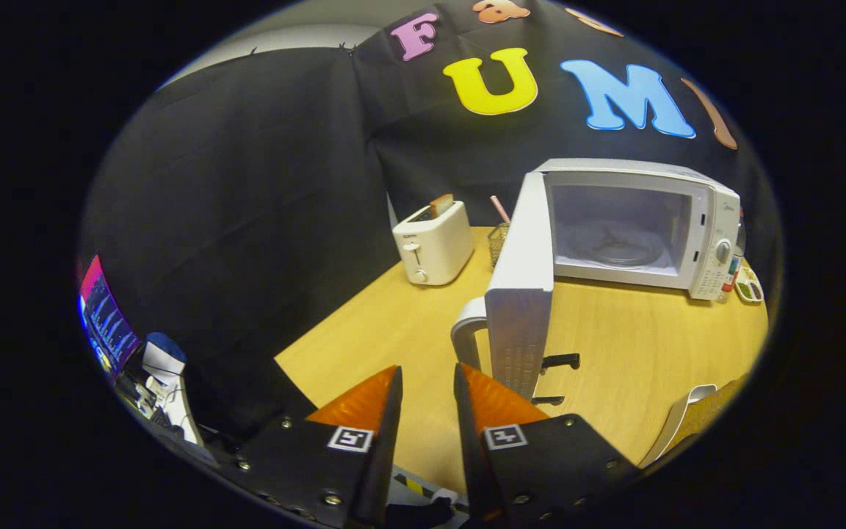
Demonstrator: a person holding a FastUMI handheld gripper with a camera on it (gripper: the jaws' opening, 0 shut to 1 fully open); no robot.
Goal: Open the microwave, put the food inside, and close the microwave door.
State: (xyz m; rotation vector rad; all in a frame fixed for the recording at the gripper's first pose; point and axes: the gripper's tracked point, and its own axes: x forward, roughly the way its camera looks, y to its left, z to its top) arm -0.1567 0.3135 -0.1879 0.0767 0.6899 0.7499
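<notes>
One toaster left of microwave, door swung open just ahead of gripper, fingers narrowly apart, holding nothing.

At my twelve o'clock a black cloth wall hangs behind the wooden table; a lit screen glows at nine.

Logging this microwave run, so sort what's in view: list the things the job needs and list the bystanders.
For the job:
- microwave, cavity empty
- microwave door, swung wide open, just ahead of the fingers
- door handle
- plate, only its edge visible
- gripper, fingers apart, holding nothing

Lying about:
- toaster with a slice in it
- wire basket behind the door
- monitor off the table
</notes>
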